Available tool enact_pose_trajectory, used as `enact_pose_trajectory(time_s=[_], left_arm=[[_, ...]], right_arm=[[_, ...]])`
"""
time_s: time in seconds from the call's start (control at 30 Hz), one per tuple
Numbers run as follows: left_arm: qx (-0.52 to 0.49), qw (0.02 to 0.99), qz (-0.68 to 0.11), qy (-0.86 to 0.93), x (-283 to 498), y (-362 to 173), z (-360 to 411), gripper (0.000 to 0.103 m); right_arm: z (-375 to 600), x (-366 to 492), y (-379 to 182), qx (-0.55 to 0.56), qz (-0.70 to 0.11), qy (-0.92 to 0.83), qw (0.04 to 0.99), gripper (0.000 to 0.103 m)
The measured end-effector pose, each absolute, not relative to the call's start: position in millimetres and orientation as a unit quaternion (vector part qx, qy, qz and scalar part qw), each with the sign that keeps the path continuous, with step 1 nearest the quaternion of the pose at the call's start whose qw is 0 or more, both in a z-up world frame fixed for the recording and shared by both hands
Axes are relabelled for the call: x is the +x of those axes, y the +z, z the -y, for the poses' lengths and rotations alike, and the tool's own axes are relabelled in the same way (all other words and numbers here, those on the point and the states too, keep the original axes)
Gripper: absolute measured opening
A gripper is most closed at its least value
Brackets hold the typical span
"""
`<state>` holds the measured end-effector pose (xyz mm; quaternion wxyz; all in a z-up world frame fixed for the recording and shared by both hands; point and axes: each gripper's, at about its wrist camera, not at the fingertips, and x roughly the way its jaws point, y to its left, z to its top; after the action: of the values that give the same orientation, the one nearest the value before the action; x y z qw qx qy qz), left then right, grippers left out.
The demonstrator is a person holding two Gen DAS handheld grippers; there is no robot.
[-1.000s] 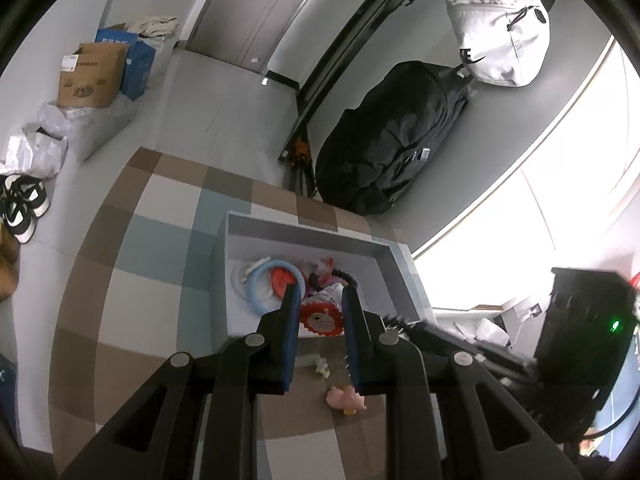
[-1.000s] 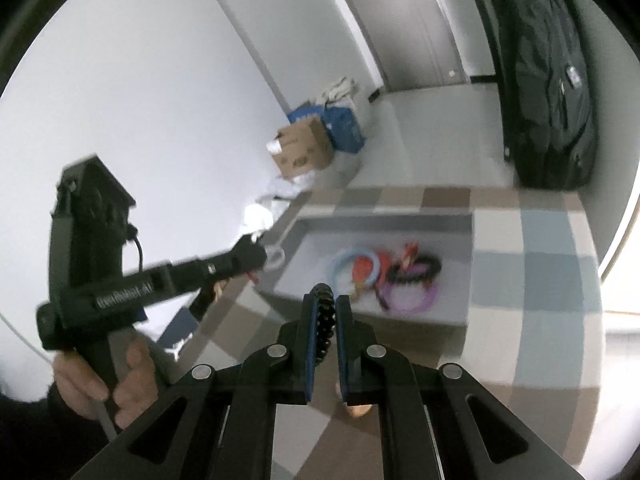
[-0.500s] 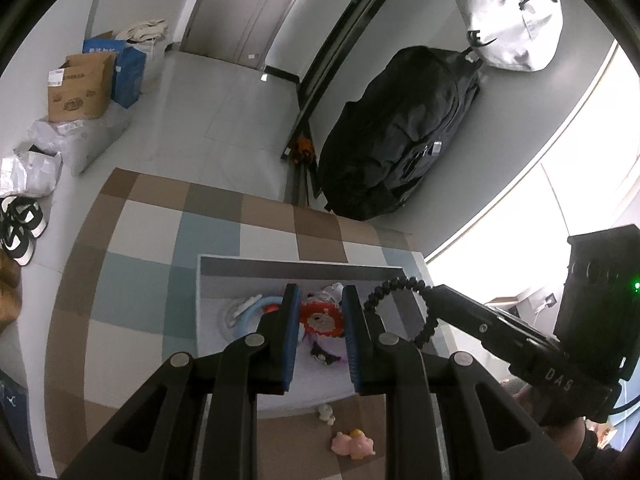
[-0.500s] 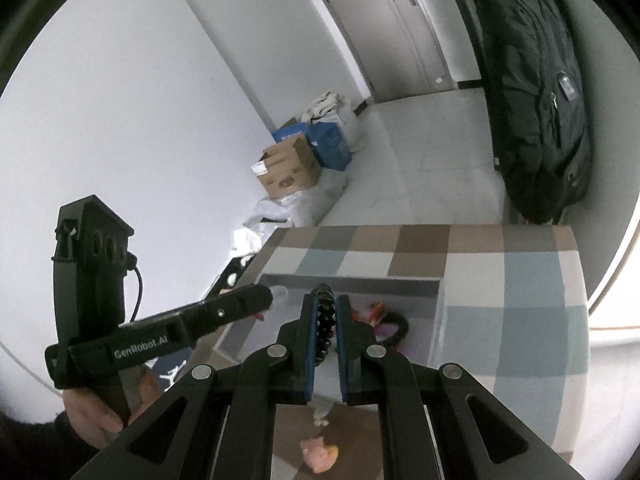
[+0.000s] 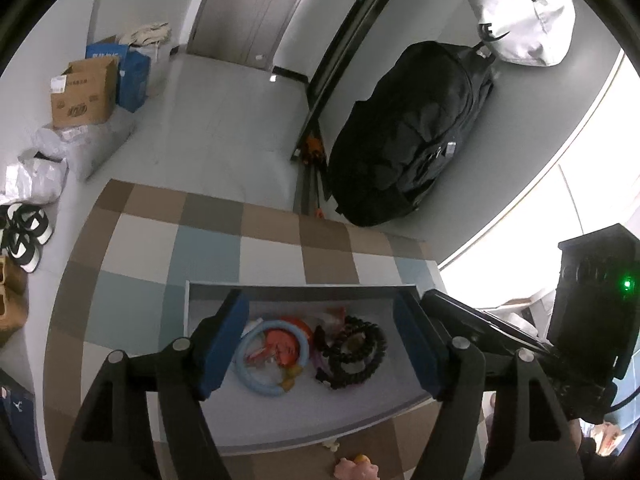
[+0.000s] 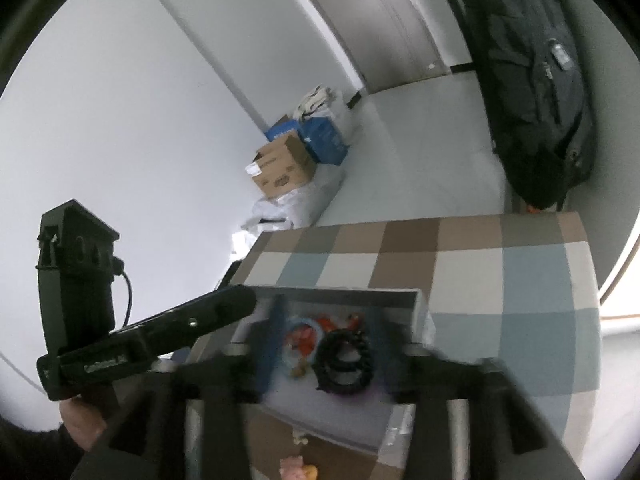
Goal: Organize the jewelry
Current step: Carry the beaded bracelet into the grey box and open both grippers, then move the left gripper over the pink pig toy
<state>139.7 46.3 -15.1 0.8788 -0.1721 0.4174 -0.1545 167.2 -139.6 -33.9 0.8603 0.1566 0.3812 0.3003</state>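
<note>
A shallow grey box [image 5: 300,291] sits on a checked tablecloth and holds a light blue ring [image 5: 272,364], an orange ornament [image 5: 285,340] and a black beaded bracelet [image 5: 356,350]. My left gripper [image 5: 320,340] hovers over the box, its jaws opening wide with nothing between them. In the right wrist view, my right gripper [image 6: 326,336] is blurred, its jaws opening over the box [image 6: 340,296]. The black beaded bracelet [image 6: 344,360] lies free below them. Each view shows the other gripper beside the box.
A small pink trinket [image 5: 356,470] and a tiny white piece [image 5: 330,445] lie on the tablecloth [image 5: 208,256] in front of the box. Beyond the table are a black bag [image 5: 408,140], a white bag [image 5: 516,12], a cardboard box [image 5: 84,96] and shoes [image 5: 24,236].
Both grippers moved over the box and opened. The orange ornament left the left jaws and the black beaded bracelet left the right jaws; both now lie in the box.
</note>
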Motion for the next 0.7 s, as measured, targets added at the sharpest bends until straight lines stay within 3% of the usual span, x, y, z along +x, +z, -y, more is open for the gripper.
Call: enact_pose_trajectory(time_s=[0.3, 0.7], left_arm=[[-0.162, 0.878, -0.432, -0.125, 142, -20, -46, 0.071], [-0.133, 0.891, -0.423, -0.102, 126, -12, -41, 0.071]], right_arm=[[144, 156, -23, 0.134, -0.358, 0.284, 0.879, 0.079], [138, 136, -19, 0.086, -0.345, 0.26, 0.898, 0.097]])
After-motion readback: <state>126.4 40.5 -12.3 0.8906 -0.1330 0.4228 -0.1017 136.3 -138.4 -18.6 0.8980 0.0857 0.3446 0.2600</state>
